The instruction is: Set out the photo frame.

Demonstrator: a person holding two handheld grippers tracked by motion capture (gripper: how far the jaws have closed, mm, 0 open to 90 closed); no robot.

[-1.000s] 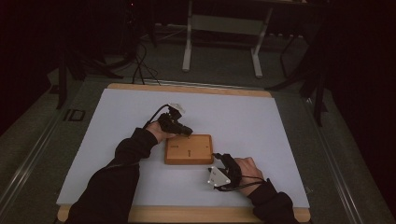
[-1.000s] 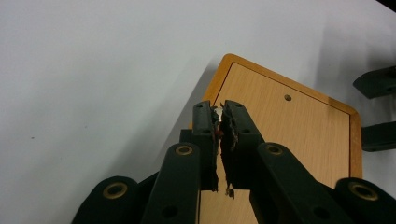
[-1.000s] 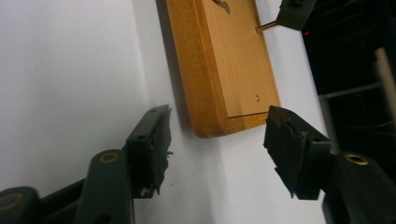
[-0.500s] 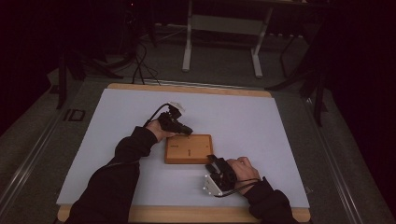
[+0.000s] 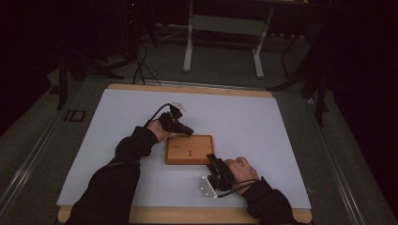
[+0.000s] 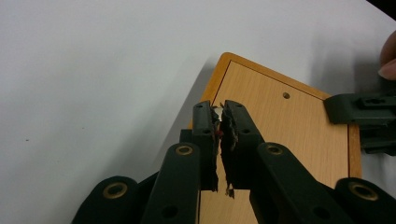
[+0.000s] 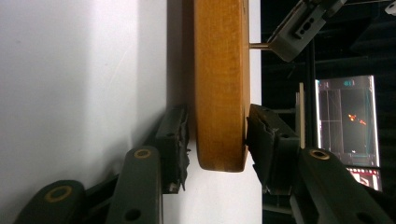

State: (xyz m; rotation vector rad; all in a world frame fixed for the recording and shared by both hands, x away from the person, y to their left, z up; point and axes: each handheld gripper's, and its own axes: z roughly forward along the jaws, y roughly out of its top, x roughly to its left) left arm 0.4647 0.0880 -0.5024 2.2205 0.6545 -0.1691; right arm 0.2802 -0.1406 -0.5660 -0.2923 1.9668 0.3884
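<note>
A flat wooden board lies on the white table top. My left gripper rests over its far left corner, shut on a thin pin that stands out of the board's top face. My right gripper is turned on its side at the near right corner. Its jaws have just been closing and straddle the board's edge. One pad touches the top face. The other pad, under the board, stands a sliver off.
A small hole shows in the board's top. The wooden table edge runs along the near side. Dark floor with stand legs lies beyond the far edge, and white surface spreads all round the board.
The right hand has slid left and down to the board's near right corner, and its jaws now sit around the edge. The left hand has stayed put.
</note>
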